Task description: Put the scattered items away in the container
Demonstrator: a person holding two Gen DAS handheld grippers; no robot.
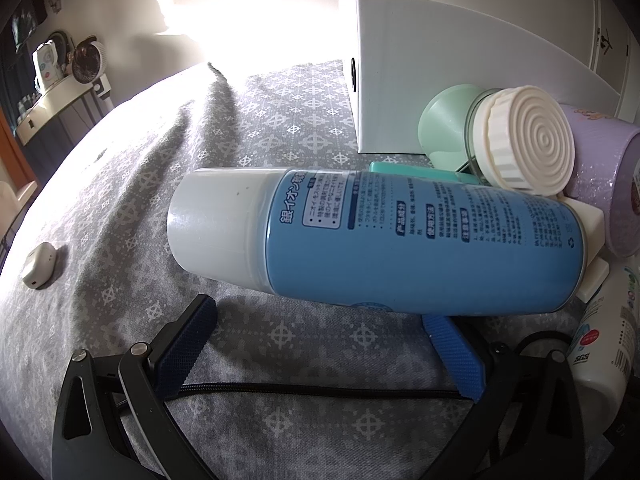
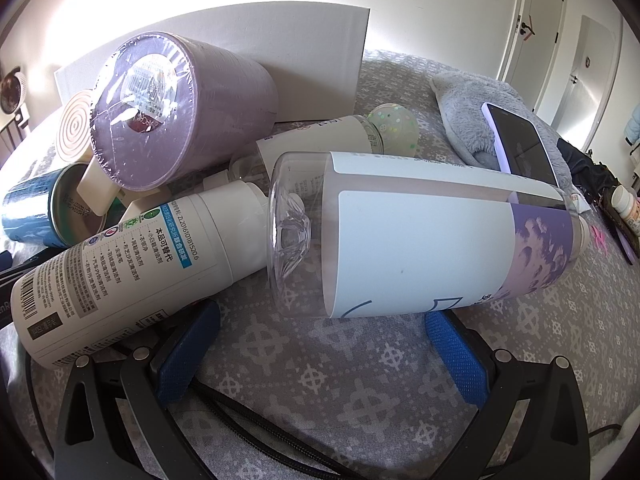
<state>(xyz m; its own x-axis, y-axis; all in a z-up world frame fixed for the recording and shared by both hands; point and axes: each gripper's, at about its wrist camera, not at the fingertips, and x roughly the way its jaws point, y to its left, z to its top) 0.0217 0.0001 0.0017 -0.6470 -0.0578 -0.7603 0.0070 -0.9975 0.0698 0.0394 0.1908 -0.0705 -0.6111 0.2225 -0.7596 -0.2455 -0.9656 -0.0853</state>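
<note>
My left gripper (image 1: pixel 320 344) stands spread before the blue can (image 1: pixel 376 236), lying on the bedspread (image 1: pixel 120 184); nothing held. My right gripper (image 2: pixel 324 336) gapes likewise, lined up with the clear bottle (image 2: pixel 424 232). The box (image 1: pixel 420 76) waits behind the clutter.

One blue spray can (image 1: pixel 400 236), one white spray bottle (image 2: pixel 120 272), two clear bottles (image 2: pixel 420 236) with labels, one purple tub (image 2: pixel 176 112), one white-lidded jar (image 1: pixel 516 140), one white box (image 1: pixel 420 80), one phone (image 2: pixel 520 140), one earbud case (image 1: pixel 38 266)
</note>
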